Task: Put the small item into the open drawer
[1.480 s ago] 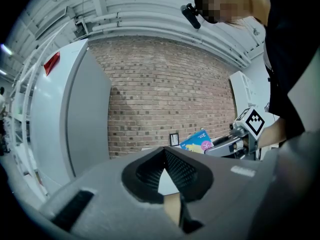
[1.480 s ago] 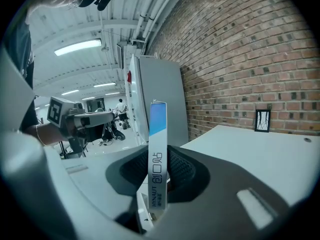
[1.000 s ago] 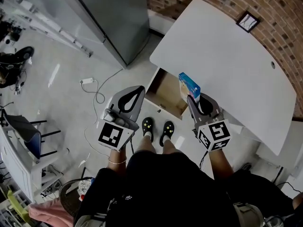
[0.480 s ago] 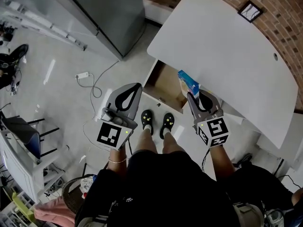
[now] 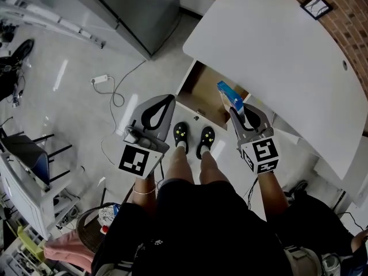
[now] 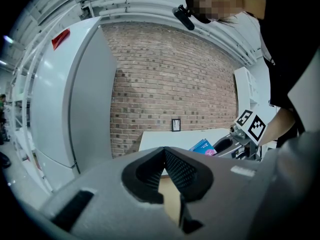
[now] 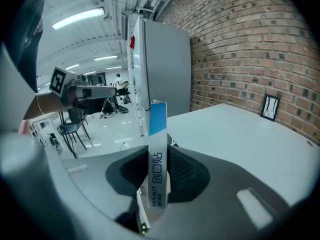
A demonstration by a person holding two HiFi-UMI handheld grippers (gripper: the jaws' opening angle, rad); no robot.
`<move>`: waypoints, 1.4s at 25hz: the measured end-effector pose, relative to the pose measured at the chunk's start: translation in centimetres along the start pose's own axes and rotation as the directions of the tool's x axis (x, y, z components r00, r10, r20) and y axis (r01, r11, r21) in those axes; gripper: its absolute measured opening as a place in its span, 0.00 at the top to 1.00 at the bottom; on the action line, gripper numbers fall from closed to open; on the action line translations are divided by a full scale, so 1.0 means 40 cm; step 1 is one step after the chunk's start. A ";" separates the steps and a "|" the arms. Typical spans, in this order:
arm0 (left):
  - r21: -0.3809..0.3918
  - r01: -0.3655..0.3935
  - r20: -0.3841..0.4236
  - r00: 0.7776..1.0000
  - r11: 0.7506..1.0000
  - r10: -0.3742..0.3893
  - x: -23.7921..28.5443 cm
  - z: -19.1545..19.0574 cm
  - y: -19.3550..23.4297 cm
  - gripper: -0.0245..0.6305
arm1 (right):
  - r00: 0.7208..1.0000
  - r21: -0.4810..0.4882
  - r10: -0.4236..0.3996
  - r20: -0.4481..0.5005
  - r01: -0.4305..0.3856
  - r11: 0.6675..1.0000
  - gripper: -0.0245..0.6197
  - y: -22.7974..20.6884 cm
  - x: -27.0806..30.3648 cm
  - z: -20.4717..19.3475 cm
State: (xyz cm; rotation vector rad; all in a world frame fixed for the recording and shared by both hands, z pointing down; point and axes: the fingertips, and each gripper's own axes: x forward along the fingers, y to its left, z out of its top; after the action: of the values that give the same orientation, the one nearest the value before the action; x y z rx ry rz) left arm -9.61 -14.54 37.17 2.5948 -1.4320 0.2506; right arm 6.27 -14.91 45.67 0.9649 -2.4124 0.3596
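Observation:
A small blue and white box stands upright between the pads of my right gripper, which is shut on it. In the right gripper view the box rises out of the right gripper. It hangs over the right end of the open drawer, whose brown inside shows under the white table. My left gripper is shut and holds nothing, left of the drawer's front. The left gripper view shows the left gripper with its pads meeting, and the box beyond it.
A grey cabinet stands beyond the drawer on the left. A cable and power strip lie on the floor. The person's shoes are just before the drawer front. A small framed picture stands on the table by the brick wall.
Both grippers have sunk a little toward the drawer. The box stays in the right gripper's grip. The left gripper stays shut.

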 end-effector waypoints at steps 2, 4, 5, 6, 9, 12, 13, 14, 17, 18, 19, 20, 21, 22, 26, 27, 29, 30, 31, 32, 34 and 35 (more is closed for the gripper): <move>-0.009 -0.007 -0.006 1.000 1.000 0.007 -0.003 -0.019 0.003 0.96 | 1.000 0.002 0.006 -0.010 -0.006 1.000 0.81 0.002 0.011 -0.017; -0.014 -0.012 -0.020 1.000 1.000 0.012 -0.006 -0.042 0.007 0.96 | 1.000 0.005 0.003 -0.017 -0.003 1.000 0.81 -0.003 0.019 -0.033; -0.014 -0.014 -0.023 1.000 1.000 0.014 -0.007 -0.051 0.010 0.96 | 1.000 0.003 0.000 -0.023 0.000 1.000 0.81 -0.007 0.023 -0.040; -0.017 -0.017 -0.026 1.000 1.000 0.016 -0.007 -0.060 0.014 0.96 | 1.000 0.000 -0.001 -0.031 0.001 1.000 0.81 -0.009 0.027 -0.048; -0.030 -0.028 -0.039 0.999 0.999 0.027 -0.009 -0.093 0.031 0.96 | 0.998 -0.012 0.003 -0.055 -0.003 1.000 0.81 -0.012 0.047 -0.073; -0.035 -0.030 -0.042 0.999 0.999 0.028 -0.006 -0.122 0.037 0.96 | 0.997 -0.022 0.011 -0.077 -0.013 1.000 0.81 -0.011 0.067 -0.101; -0.035 -0.028 -0.045 0.999 0.999 0.026 -0.005 -0.132 0.036 0.96 | 0.996 -0.022 0.014 -0.084 -0.016 1.000 0.81 -0.010 0.073 -0.112; -0.033 -0.025 -0.049 0.999 0.999 0.023 -0.004 -0.141 0.037 0.96 | 0.996 -0.022 0.016 -0.092 -0.018 1.000 0.81 -0.009 0.079 -0.122; -0.030 -0.015 -0.053 0.999 0.999 0.014 0.002 -0.159 0.040 0.96 | 0.994 -0.023 0.020 -0.109 -0.023 0.999 0.81 -0.006 0.100 -0.146; -0.028 -0.013 -0.055 0.998 1.000 0.012 0.003 -0.165 0.042 0.96 | 0.993 -0.024 0.022 -0.115 -0.025 0.999 0.81 -0.005 0.107 -0.154; -0.026 -0.012 -0.058 0.998 1.000 0.010 0.005 -0.171 0.043 0.96 | 0.992 -0.025 0.025 -0.121 -0.028 0.999 0.81 -0.004 0.113 -0.162; -0.025 -0.011 -0.062 0.998 1.000 0.009 0.007 -0.177 0.045 0.96 | 0.991 -0.027 0.027 -0.129 -0.031 0.999 0.81 -0.004 0.120 -0.170; -0.027 -0.010 -0.065 0.998 1.000 0.008 0.010 -0.184 0.046 0.96 | 0.990 -0.029 0.030 -0.138 -0.034 0.999 0.81 -0.004 0.126 -0.179; -0.030 -0.010 -0.069 0.998 0.999 0.008 0.012 -0.191 0.047 0.96 | 0.989 -0.031 0.032 -0.146 -0.037 0.999 0.81 -0.004 0.132 -0.187; -0.038 -0.014 -0.078 0.997 0.999 0.011 0.017 -0.217 0.059 0.96 | 0.986 -0.030 0.042 -0.164 -0.047 0.998 0.81 -0.001 0.161 -0.214; -0.037 -0.013 -0.079 0.997 0.999 0.010 0.019 -0.221 0.061 0.96 | 0.985 -0.029 0.044 -0.167 -0.050 0.998 0.81 -0.001 0.167 -0.219; -0.036 -0.012 -0.085 0.996 0.999 0.009 0.023 -0.232 0.065 0.96 | 0.983 -0.030 0.051 -0.176 -0.057 0.998 0.81 -0.002 0.178 -0.230; -0.037 -0.013 -0.087 0.996 0.999 0.010 0.025 -0.236 0.067 0.96 | 0.982 -0.033 0.055 -0.182 -0.061 0.998 0.81 -0.002 0.184 -0.235; -0.038 -0.015 -0.087 0.996 0.999 0.011 0.027 -0.241 0.069 0.96 | 0.981 -0.035 0.058 -0.187 -0.066 0.997 0.81 -0.001 0.191 -0.241; -0.040 -0.017 -0.086 0.996 0.999 0.013 0.029 -0.246 0.071 0.96 | 0.979 -0.037 0.062 -0.192 -0.070 0.997 0.81 0.000 0.196 -0.247; -0.049 -0.022 -0.086 0.996 0.999 0.017 0.031 -0.256 0.075 0.96 | 0.977 -0.037 0.068 -0.204 -0.077 0.996 0.81 0.003 0.209 -0.261; -0.051 -0.023 -0.088 0.996 0.998 0.019 0.033 -0.261 0.078 0.96 | 0.976 -0.036 0.071 -0.208 -0.080 0.996 0.81 0.003 0.216 -0.267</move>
State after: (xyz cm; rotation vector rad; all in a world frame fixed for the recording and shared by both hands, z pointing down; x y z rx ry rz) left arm -12.24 -14.90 47.83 2.4969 -1.4177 0.3211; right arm 4.73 -15.25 59.34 0.7777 -2.2614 0.4112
